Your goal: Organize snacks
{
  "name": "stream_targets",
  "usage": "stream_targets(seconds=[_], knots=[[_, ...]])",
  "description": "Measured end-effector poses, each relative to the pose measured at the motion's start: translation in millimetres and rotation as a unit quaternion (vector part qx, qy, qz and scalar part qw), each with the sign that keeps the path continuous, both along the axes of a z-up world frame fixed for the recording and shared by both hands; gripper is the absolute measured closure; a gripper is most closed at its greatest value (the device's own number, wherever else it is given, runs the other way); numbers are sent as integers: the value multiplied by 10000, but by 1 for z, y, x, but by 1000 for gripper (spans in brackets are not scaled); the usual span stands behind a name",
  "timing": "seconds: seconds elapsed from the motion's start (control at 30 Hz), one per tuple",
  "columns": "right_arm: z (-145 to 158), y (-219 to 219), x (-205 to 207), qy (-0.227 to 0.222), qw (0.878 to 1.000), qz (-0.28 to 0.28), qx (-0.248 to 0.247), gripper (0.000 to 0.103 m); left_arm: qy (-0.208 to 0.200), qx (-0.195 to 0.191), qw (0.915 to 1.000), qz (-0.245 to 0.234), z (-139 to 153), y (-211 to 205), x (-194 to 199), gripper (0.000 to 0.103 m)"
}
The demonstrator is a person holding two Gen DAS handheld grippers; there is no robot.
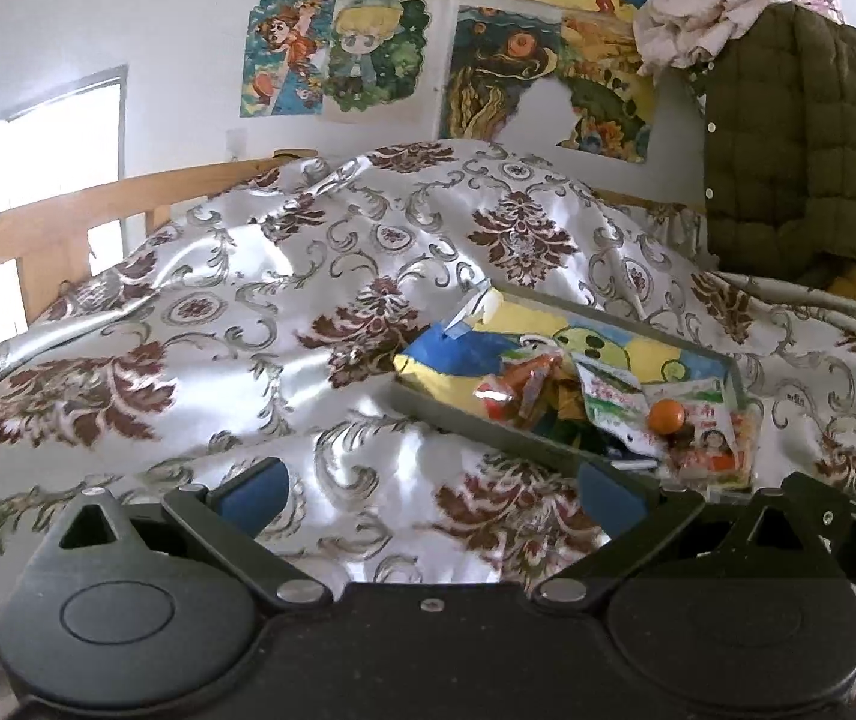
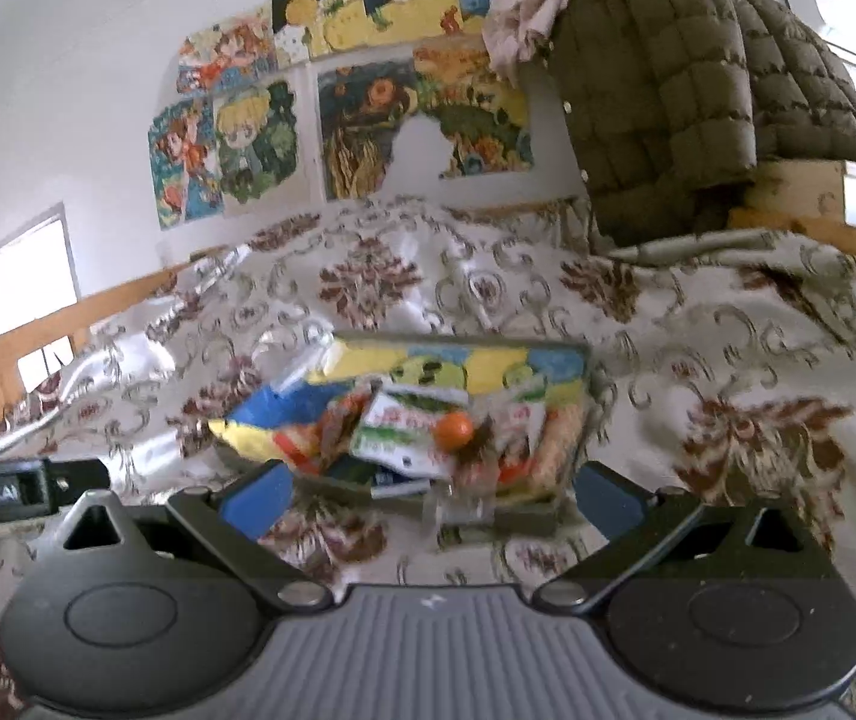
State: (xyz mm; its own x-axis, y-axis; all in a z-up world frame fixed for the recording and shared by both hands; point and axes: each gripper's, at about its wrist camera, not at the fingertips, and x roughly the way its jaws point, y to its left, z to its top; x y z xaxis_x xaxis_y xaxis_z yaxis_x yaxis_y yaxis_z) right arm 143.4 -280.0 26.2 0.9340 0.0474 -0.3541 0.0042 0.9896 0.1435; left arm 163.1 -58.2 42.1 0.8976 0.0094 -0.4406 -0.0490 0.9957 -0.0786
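Two hand-held grippers are hovering over a bed draped in a silver damask bedspread (image 1: pixel 284 300); we are holding the left gripper (image 1: pixel 431 489) with its blue-padded fingers (image 1: pixel 254 495) spread wide and nothing between them; the right gripper (image 2: pixel 428 495) is likewise gaping and empty. Ahead, snack packets are lying heaped in a shallow grey tray (image 1: pixel 476 423) lined with a cartoon picture; we are seeing an orange ball (image 1: pixel 666 417) resting on a green-and-white packet (image 1: pixel 608 399), with an orange wrapper (image 1: pixel 512 390) just beside it. In the right wrist view the tray (image 2: pixel 524 519) is sitting between the spread fingers, blurred. An olive quilted jacket (image 1: pixel 794 138) is hanging beyond; children's paintings (image 1: pixel 338 54) are covering the wall.
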Motion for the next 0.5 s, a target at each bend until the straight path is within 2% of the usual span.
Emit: stream_targets(seconds=[0.3, 0.5], knots=[[-10, 8, -34, 305, 9995, 21, -8, 0, 33, 219, 9997, 76, -18, 4, -38, 1], [-19, 13, -53, 472, 9988, -88, 56, 0, 258, 132, 9996, 69, -33, 9, -53, 1]])
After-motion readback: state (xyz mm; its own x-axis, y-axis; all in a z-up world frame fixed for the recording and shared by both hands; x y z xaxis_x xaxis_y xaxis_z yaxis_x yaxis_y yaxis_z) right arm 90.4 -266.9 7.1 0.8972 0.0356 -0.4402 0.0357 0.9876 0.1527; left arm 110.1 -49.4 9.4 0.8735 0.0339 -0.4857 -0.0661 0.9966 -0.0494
